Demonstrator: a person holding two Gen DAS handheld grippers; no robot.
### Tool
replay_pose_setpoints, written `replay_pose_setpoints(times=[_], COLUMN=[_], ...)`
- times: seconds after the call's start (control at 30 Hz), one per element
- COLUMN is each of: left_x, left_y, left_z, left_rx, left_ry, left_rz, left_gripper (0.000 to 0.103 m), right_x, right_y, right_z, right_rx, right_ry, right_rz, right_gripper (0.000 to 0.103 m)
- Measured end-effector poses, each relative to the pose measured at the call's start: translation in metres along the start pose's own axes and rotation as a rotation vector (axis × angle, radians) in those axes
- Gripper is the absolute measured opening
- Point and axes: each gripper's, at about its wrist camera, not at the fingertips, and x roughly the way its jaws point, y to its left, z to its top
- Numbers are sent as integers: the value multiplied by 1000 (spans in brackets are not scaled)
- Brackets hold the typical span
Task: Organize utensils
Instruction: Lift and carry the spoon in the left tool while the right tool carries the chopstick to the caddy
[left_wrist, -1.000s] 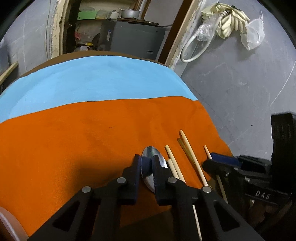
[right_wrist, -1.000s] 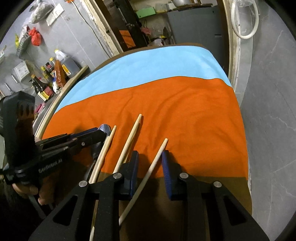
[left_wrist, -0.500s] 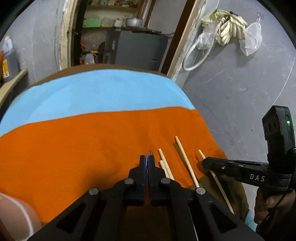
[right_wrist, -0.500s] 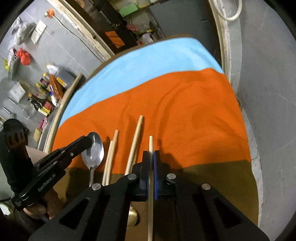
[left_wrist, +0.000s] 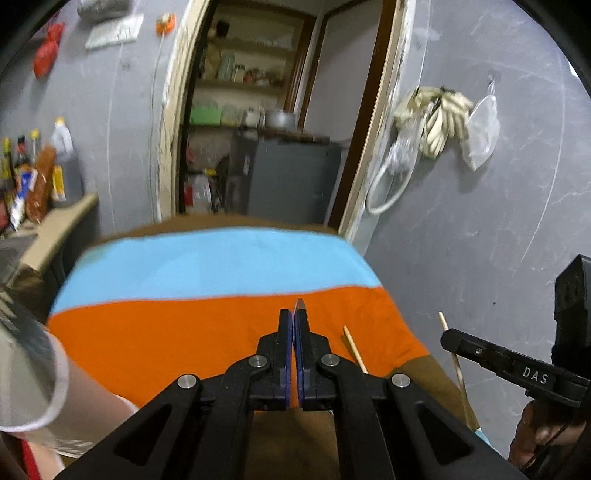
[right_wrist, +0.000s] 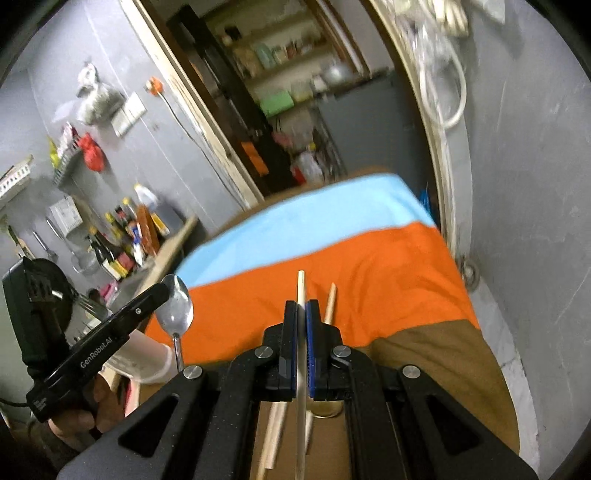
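Left tool (left_wrist: 295, 317): the jaws are fully closed on the bowl of a shiny metal spoon (right_wrist: 176, 308). In the left wrist view only the thin edge of the spoon shows, as a sliver standing out past the blue-lined fingertips (left_wrist: 284, 332). In the right wrist view the same spoon is seen side-on, its oval bowl gripped at the tip of the left tool (right_wrist: 162, 291) and its handle hanging downward, clear of the worktop.

Right tool (right_wrist: 302, 314): the jaws are closed down to the width of one pale wooden chopstick (right_wrist: 301, 291), which is clamped between the blue pads. The chopstick runs along the line of the fingers, with its tip projecting forward past them and its remaining length passing back under the tool body. The left wrist view shows the right tool (left_wrist: 448, 338) from the side with the held chopstick (left_wrist: 452, 354) crossing it, raised off the surface.

Worktop (left_wrist: 424, 373): brown, covered by an orange cloth (left_wrist: 166, 339) at the near side and a light blue cloth (left_wrist: 214, 262) beyond it. A second pale wooden chopstick (right_wrist: 330, 302) lies on the orange cloth just beside the right tool; it also appears in the left wrist view (left_wrist: 354, 349). Further stick ends (right_wrist: 275, 435) show below the right tool, partly hidden by it
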Motion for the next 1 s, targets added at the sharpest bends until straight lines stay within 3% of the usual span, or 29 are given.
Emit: replay_pose_setpoints(times=[0.23, 0.4, 0.7, 1.0], left_x=[-58, -96, -170, -207], left_y=[18, 43, 124, 201], left_z=[25, 36, 53, 58], left_rx=[11, 17, -40, -121], left_ry=[-92, -149, -266, -341], left_rz=[-11, 22, 205, 421], left_gripper=[2, 2, 2, 2], right_x=[-42, -54, -45, -19], right_y=[49, 103, 201, 266], right_z=[17, 25, 33, 31], right_rx=[-52, -106, -206, -239], right_ry=[-172, -262, -353, -387], right_rz=[41, 83, 203, 292], right_gripper=[4, 4, 4, 4])
